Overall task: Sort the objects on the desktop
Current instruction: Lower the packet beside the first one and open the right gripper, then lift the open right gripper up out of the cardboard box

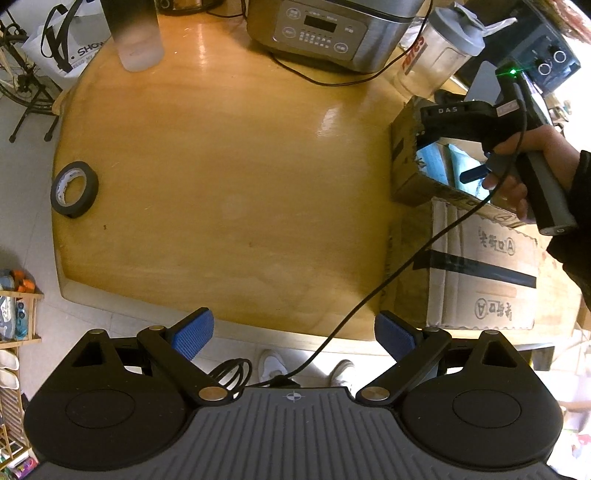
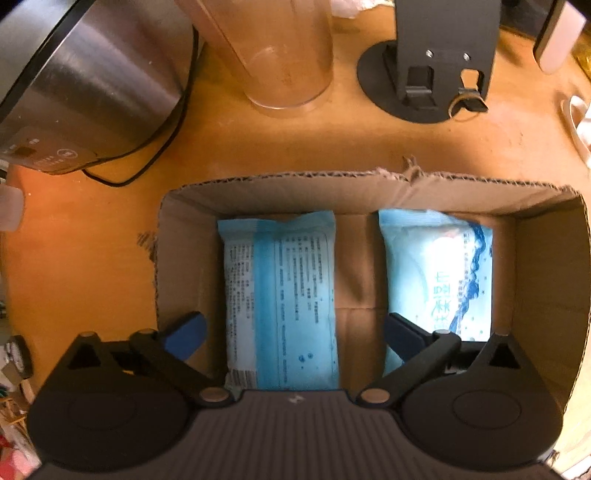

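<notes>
A roll of black tape (image 1: 74, 189) lies flat on the wooden table (image 1: 229, 177) near its left edge. My left gripper (image 1: 293, 334) hangs open over the table's near edge, nothing between its blue pads. An open cardboard box (image 2: 546, 258) holds two blue wet-wipe packs lying side by side, the left pack (image 2: 280, 295) and the right pack (image 2: 436, 273). My right gripper (image 2: 293, 334) points down into the box and is open; its fingers stand either side of the left pack without touching it. In the left wrist view a hand (image 1: 517, 177) holds that gripper above the box (image 1: 406, 147).
A steel cooker (image 1: 325, 29) with a black cord, a shaker bottle (image 1: 439, 55) and a frosted cup (image 1: 136, 37) stand at the table's back. A taped, closed carton (image 1: 480, 266) sits beside the open box. A black stand (image 2: 436, 74) stands behind the box.
</notes>
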Tool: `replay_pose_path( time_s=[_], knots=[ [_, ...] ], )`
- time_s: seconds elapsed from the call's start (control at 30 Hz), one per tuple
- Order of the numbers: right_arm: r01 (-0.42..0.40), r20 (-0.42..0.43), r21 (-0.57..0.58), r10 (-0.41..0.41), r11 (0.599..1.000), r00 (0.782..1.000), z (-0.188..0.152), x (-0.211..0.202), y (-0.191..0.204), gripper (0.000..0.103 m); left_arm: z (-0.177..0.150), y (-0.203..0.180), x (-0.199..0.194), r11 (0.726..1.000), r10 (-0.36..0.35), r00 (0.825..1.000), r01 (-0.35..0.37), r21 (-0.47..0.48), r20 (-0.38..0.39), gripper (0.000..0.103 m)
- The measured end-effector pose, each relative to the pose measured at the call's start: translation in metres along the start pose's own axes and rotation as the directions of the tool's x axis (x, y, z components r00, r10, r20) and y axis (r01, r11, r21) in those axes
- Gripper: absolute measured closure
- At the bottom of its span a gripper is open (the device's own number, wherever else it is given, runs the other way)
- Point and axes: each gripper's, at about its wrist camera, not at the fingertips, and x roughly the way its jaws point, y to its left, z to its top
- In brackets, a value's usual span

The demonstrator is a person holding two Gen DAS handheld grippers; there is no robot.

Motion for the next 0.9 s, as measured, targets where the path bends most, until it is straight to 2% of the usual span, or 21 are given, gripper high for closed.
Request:
replay_pose_path(
  time_s=[0.33,0.9],
  knots=[
    [-0.022,0.01,-0.018,0.022,1.0,1.0,-0.006,-0.014,0.0,0.0,-0.003,-0.008,-0.004,1.0,0.005,1.0,-0.005,0.01,0.011,0.007],
    [0.048,0.014,-0.05,-0.048,0.998,0.999,-0.021,-0.078,0.019,0.0,0.002,-0.019,-0.016,1.0,0.002,0.999,-0.003,0.026,0.053,0.007]
  ],
)
